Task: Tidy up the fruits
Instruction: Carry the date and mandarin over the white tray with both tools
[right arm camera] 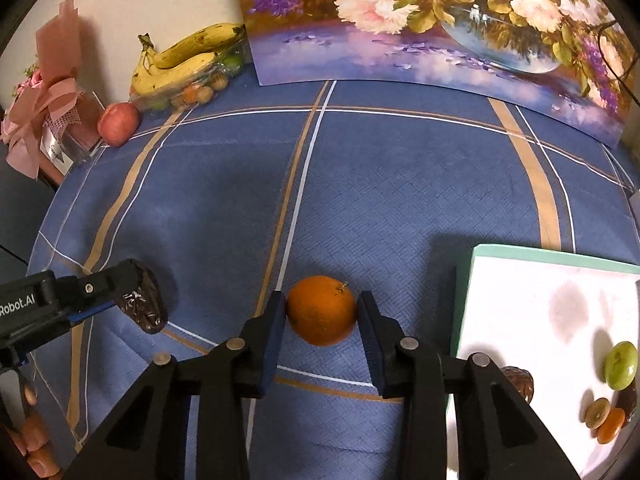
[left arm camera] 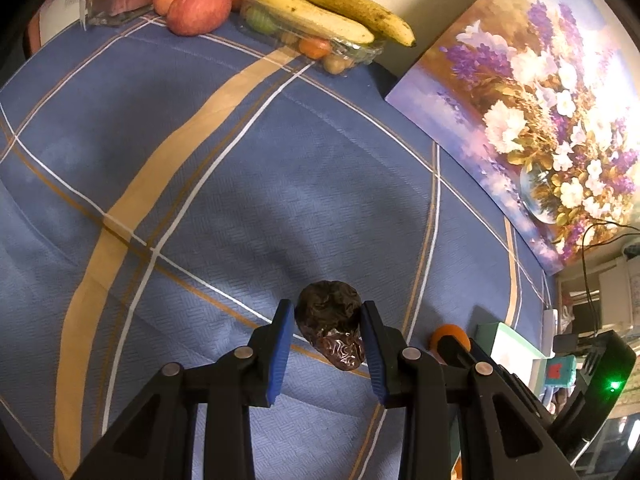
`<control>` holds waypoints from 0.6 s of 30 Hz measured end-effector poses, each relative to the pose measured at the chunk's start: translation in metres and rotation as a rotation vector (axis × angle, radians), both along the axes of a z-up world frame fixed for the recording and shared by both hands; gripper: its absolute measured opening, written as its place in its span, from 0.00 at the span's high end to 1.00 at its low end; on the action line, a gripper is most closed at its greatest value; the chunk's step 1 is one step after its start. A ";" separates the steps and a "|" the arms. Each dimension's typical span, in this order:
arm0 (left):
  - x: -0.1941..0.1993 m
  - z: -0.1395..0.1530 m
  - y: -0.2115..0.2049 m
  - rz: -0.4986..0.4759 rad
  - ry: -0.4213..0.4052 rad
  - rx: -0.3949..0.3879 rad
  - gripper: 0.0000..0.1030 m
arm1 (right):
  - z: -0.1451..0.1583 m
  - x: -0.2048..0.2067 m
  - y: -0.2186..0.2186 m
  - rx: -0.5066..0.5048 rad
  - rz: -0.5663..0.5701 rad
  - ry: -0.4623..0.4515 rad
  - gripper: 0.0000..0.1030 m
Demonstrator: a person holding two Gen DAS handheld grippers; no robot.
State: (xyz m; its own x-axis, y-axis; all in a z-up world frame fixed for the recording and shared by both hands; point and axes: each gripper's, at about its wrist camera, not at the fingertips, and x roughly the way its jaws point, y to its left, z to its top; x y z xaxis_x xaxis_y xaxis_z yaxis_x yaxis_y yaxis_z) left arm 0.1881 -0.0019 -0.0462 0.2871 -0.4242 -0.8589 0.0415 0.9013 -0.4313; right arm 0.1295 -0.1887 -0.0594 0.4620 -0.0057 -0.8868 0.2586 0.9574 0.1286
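My left gripper (left arm camera: 326,336) is shut on a dark wrinkled wrapped fruit (left arm camera: 332,324), held just above the blue checked cloth (left arm camera: 240,184). It also shows in the right wrist view (right arm camera: 142,300) at the left. My right gripper (right arm camera: 322,320) is shut on an orange (right arm camera: 322,309) over the cloth. The orange peeks out in the left wrist view (left arm camera: 448,334). A white tray with a green rim (right arm camera: 520,300) at the right holds a green fruit (right arm camera: 620,365) and small fruits (right arm camera: 604,418).
At the back, a clear plastic box (left arm camera: 312,40) of small fruits carries bananas (left arm camera: 328,0), with apples (left arm camera: 198,8) beside it. A flower painting (right arm camera: 420,20) leans on the wall. A pink gift bouquet (right arm camera: 52,92) stands at the far left.
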 end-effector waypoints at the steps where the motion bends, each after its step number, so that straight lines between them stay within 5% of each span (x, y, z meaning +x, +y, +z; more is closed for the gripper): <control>1: -0.001 0.002 -0.001 -0.006 -0.005 -0.001 0.65 | 0.002 -0.001 0.000 0.002 -0.003 -0.004 0.63; 18: -0.020 0.031 -0.034 -0.085 -0.072 -0.011 0.65 | 0.052 -0.037 -0.024 0.026 -0.051 -0.100 0.63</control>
State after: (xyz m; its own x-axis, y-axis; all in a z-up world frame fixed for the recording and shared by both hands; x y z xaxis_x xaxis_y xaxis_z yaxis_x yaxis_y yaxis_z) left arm 0.1681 -0.0356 -0.0149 0.3106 -0.4588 -0.8325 0.1489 0.8885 -0.4341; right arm 0.0920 -0.2125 -0.0074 0.5478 -0.0089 -0.8366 0.2915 0.9393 0.1808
